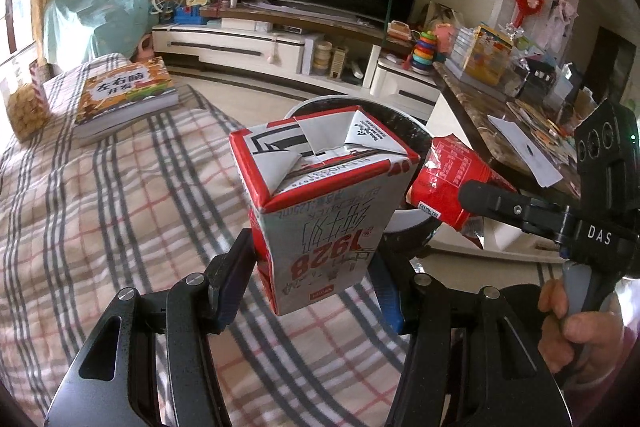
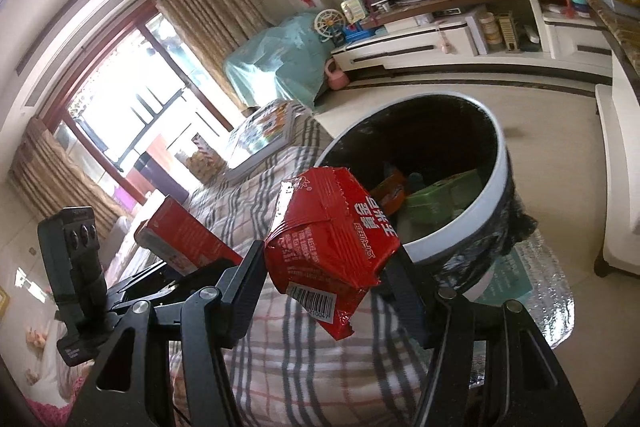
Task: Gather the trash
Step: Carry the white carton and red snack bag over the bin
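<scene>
A: Where is the trash?

B: The left gripper (image 1: 316,267) has its jaws clamped on a milk carton (image 1: 320,199), light and stiff, best held by its flat sides. The right gripper (image 2: 328,275) pinches a red snack wrapper (image 2: 332,227), crinkly and slippery, beside the bin (image 2: 460,227).
</scene>
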{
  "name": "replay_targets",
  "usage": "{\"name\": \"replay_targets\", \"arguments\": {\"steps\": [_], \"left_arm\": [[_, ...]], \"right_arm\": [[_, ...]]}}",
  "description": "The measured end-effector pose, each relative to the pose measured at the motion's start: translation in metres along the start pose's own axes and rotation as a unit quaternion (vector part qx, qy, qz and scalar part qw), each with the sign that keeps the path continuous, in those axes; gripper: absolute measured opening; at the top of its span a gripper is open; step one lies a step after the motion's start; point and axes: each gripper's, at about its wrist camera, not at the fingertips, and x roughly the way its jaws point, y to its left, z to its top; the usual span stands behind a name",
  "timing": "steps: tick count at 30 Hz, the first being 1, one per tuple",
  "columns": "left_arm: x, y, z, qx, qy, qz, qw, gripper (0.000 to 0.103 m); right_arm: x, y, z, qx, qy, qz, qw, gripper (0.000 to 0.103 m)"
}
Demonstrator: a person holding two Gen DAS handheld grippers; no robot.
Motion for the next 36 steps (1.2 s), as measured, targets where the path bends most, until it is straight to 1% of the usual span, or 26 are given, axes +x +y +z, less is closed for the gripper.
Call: {"name": "replay_targets", "arguments": {"steps": [8,21,36], "left_arm": [[0.013,-0.010,0.012,0.010,0.005,-0.009,0.9999,0.055],[0.033,-0.028,0.029,0.025,0.010,-0.020,0.9994,0.055],[0.051,-0.036,0.046,0.034,0.017,-0.020,0.9991,0.055]], "right_arm": [[-0.005,-0.014,0.008,0.010,-0.009,-0.011,1.000,0.061],[-0.006,-0.024,0.018,0.018,-0.014,-0.022,0.999,0.061],[0.004,-0.028,0.034,0.022,-0.014,-0.029,0.999,0.061]]}}
